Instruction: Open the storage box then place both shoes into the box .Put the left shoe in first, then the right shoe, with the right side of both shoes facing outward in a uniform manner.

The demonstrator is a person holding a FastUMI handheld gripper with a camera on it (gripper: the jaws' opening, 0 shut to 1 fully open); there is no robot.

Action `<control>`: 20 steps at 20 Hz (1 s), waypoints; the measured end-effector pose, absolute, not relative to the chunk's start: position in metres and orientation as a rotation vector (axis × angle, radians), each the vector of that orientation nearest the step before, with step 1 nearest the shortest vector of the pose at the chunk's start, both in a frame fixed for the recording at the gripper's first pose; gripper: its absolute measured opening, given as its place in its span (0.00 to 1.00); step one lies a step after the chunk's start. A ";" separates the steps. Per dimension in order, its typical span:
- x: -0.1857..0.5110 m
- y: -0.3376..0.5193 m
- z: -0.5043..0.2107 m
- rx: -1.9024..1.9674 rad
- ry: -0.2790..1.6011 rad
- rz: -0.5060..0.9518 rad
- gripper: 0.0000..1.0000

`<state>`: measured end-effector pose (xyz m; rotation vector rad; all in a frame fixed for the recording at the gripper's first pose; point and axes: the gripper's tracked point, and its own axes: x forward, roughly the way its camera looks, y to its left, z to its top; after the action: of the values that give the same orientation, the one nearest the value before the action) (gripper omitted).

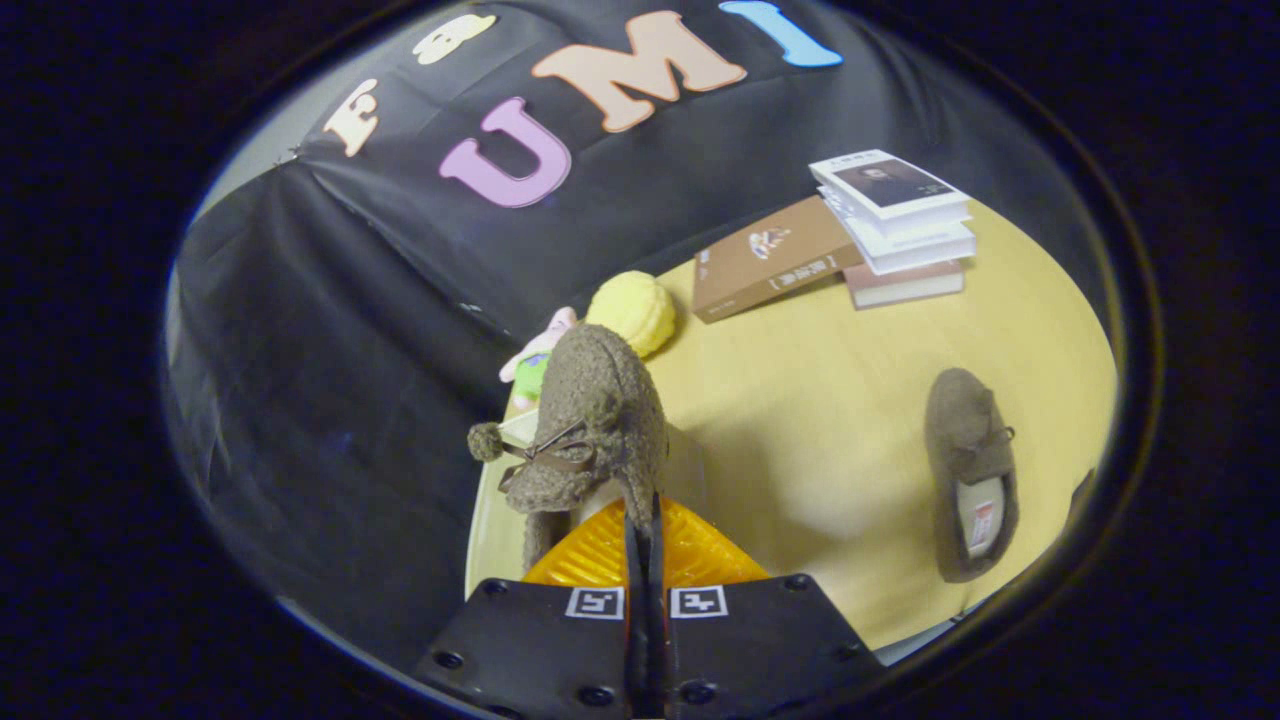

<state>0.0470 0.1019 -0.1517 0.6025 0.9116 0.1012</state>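
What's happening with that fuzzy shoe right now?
Gripper shut on lifted shoe's edge. Second shoe lies on table. Nothing blocking.

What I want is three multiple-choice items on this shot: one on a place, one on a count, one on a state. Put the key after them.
1. Where is the loose shoe?
A. On the stack of books
B. Flat on the table, apart from the tongs
C. Between the tongs

2. How many brown fuzzy shoes are there?
A. One
B. Two
C. Four

3. What are the tongs doing?
A. Standing wide open
B. Shut on a book
C. Shut on the held shoe

Key: 
1 B, it lies sole-down on the yellow tabletop, off to the tongs' side. 
2 B, one is lifted just ahead of the tongs and one is on the table. 
3 C, the fingers are pressed together with the shoe's rim pinched between them.
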 end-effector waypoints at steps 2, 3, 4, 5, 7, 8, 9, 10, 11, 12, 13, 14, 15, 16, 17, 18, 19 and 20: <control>0.050 0.125 -0.149 0.599 0.919 0.124 0.03; 0.052 0.136 -0.149 0.595 0.922 0.130 0.03; 0.054 0.147 -0.151 0.588 0.924 0.133 0.03; 0.054 0.158 -0.154 0.573 0.933 0.135 0.03; 0.054 0.177 -0.166 0.553 0.958 0.132 0.03; 0.055 0.187 -0.173 0.545 0.971 0.130 0.03; 0.055 0.196 -0.179 0.535 0.982 0.127 0.03; 0.055 0.204 -0.187 0.522 0.991 0.123 0.03; 0.054 0.212 -0.194 0.508 0.999 0.119 0.03; 0.054 0.217 -0.203 0.490 1.009 0.111 0.03; 0.053 0.222 -0.213 0.476 1.023 0.100 0.03; 0.052 0.227 -0.223 0.462 1.038 0.089 0.03; 0.050 0.233 -0.233 0.451 1.057 0.080 0.03; 0.048 0.240 -0.242 0.442 1.075 0.074 0.03; 0.046 0.245 -0.250 0.430 1.089 0.067 0.03; 0.044 0.249 -0.258 0.419 1.105 0.060 0.03; 0.041 0.254 -0.267 0.409 1.121 0.052 0.04; 0.040 0.259 -0.275 0.403 1.139 0.046 0.04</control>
<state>0.0396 0.2592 -0.2745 0.4028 1.1387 0.0464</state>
